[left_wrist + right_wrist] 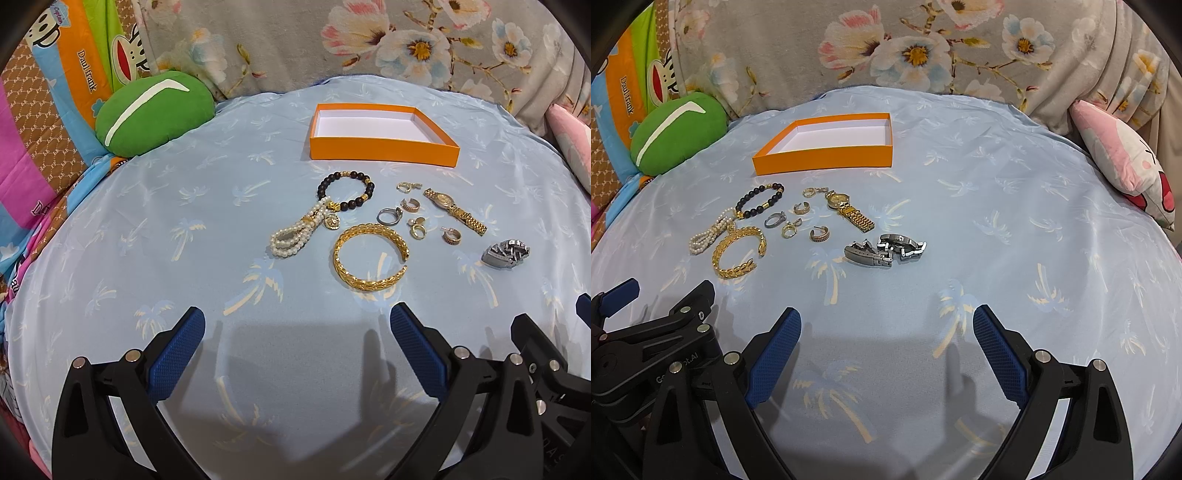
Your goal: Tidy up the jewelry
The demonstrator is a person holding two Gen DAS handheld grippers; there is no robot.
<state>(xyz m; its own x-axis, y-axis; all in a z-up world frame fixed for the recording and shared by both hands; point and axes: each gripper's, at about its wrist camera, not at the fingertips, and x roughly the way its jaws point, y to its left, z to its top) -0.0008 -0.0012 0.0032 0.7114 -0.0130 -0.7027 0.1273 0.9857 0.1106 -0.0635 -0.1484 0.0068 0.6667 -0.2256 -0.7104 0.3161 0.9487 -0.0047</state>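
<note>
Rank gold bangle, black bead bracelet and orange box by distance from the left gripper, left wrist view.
From the left gripper, both fingers spread, holding nothing:
1. Gold bangle, just ahead, slightly right.
2. Black bead bracelet, farther back, beyond the bangle.
3. Orange box, farthest, at the back of the cloth, empty.

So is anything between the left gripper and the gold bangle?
Nothing visible. The left gripper is open, with only bare blue cloth between it and the gold bangle. The pearl strand lies off to the left.
</note>
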